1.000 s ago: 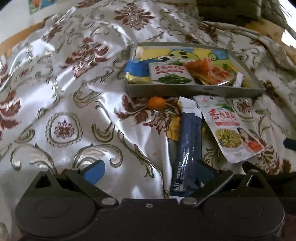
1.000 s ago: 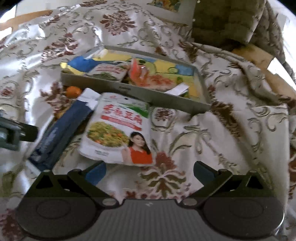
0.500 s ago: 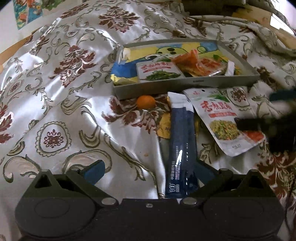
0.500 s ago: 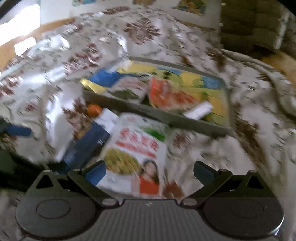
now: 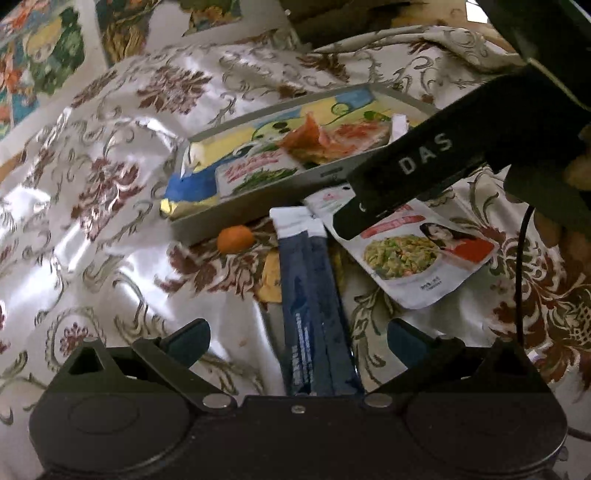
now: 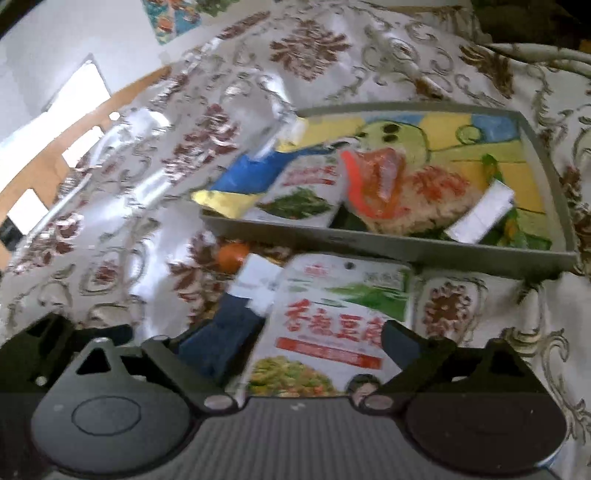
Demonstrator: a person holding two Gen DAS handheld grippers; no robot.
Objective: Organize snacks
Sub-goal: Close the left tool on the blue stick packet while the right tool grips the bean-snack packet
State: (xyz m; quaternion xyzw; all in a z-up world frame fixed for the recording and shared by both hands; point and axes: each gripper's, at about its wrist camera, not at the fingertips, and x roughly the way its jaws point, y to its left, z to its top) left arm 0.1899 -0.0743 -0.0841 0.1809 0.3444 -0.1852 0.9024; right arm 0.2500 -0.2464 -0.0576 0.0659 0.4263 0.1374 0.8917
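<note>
Left gripper [image 5: 297,341], jaws apart, above a patterned cloth [image 5: 92,229]. A dark blue packet [image 5: 314,314] runs lengthwise between the fingers, no pad pressing it. Ahead and right lies a white pouch [image 5: 413,258], partly covered by the other gripper's black finger [image 5: 417,166]. Ahead left sits an orange ball [image 5: 235,239], beside a grey tray [image 5: 236,216] of snack bags.

A shiny floral cloth [image 5: 92,192] lay rumpled in bright glare; colourful pictures [image 5: 40,55] hung on the white wall [image 6: 74,33] behind.
</note>
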